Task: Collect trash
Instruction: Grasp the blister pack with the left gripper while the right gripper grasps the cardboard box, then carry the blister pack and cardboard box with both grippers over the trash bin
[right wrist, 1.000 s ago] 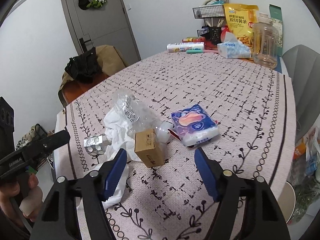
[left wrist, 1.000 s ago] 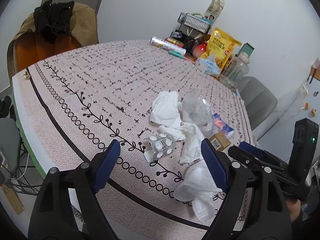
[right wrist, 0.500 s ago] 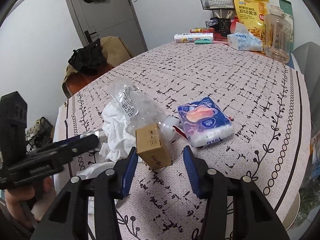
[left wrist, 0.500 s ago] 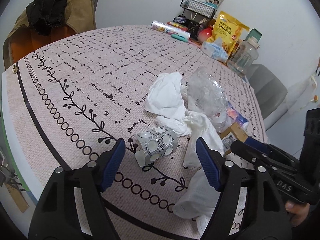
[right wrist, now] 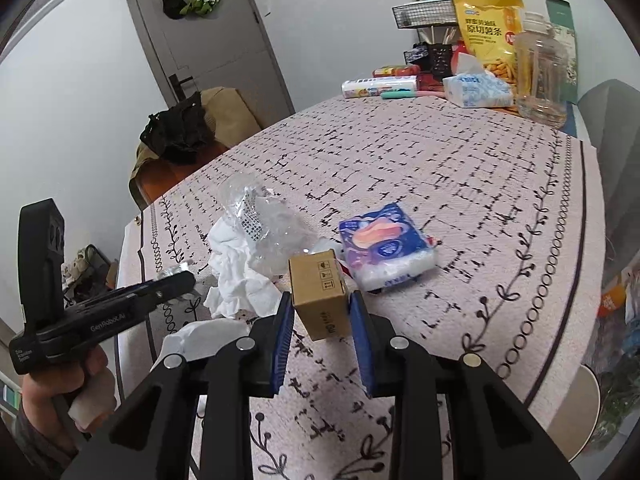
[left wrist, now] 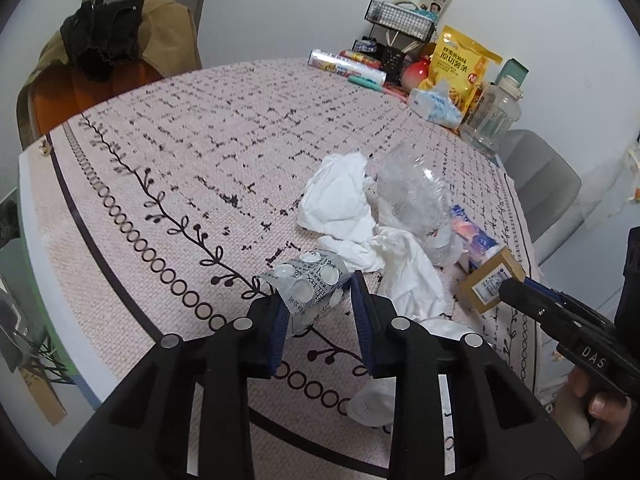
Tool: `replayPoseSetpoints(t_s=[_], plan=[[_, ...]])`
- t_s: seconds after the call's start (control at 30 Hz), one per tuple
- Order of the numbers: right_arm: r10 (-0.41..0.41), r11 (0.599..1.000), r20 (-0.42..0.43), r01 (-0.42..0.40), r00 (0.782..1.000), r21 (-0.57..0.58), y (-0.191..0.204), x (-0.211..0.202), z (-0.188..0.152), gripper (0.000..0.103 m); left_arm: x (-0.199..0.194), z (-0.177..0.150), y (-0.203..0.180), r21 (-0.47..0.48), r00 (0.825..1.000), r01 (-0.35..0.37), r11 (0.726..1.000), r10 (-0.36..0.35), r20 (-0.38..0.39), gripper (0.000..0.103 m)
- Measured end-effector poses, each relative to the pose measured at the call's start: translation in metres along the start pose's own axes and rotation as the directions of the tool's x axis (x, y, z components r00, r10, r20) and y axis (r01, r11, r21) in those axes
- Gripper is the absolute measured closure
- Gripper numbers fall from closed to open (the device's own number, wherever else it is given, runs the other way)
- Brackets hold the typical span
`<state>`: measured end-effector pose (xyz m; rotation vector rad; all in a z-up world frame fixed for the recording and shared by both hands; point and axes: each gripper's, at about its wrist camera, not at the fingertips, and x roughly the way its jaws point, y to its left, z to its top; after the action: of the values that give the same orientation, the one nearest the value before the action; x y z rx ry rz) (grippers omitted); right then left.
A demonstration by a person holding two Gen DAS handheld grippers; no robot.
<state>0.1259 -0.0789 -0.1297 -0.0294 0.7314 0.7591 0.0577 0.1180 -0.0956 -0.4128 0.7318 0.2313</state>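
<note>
Left gripper (left wrist: 318,306) fingers, just closing, pinch silver foil blister pack (left wrist: 310,280); right gripper (right wrist: 320,320) fingers, likewise closing, clamp small brown cardboard box (right wrist: 320,294) beside it.

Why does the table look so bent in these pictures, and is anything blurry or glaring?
Left wrist view: the fisheye lens curves the tablecloth edge and darkens the corners; the blister pack is sharp. Right wrist view: same bowing, the door leans; the cardboard box is crisp. Light is soft, without harsh glare.
</note>
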Motion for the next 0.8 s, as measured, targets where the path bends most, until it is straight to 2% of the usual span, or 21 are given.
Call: replayPoseSetpoints(t_s=[0.1, 0.4, 0.8], plan=[[-0.003, 1.000, 0.012, 0.003, 1.000, 0.006, -0.004, -0.010, -0.002, 0.074, -0.012, 0.002, -0.004, 0.010, 1.000, 0.002, 1.000, -0.002, 0.024, 0.079], [-0.016, 1.000, 0.061, 0.015, 0.998, 0.024, -0.019, -0.039, -0.008, 0.075, -0.036, 0.008, -0.033, 0.058, 0.997, 0.022, 0.998, -0.026, 0.075, 0.079], [-0.068, 0.995, 0.133, 0.057, 0.989, 0.084, -0.048, -0.080, -0.011, 0.074, -0.057, 0.027, -0.112, 0.202, 0.981, 0.128, 0.971, -0.155, 0.120, 0.079]])
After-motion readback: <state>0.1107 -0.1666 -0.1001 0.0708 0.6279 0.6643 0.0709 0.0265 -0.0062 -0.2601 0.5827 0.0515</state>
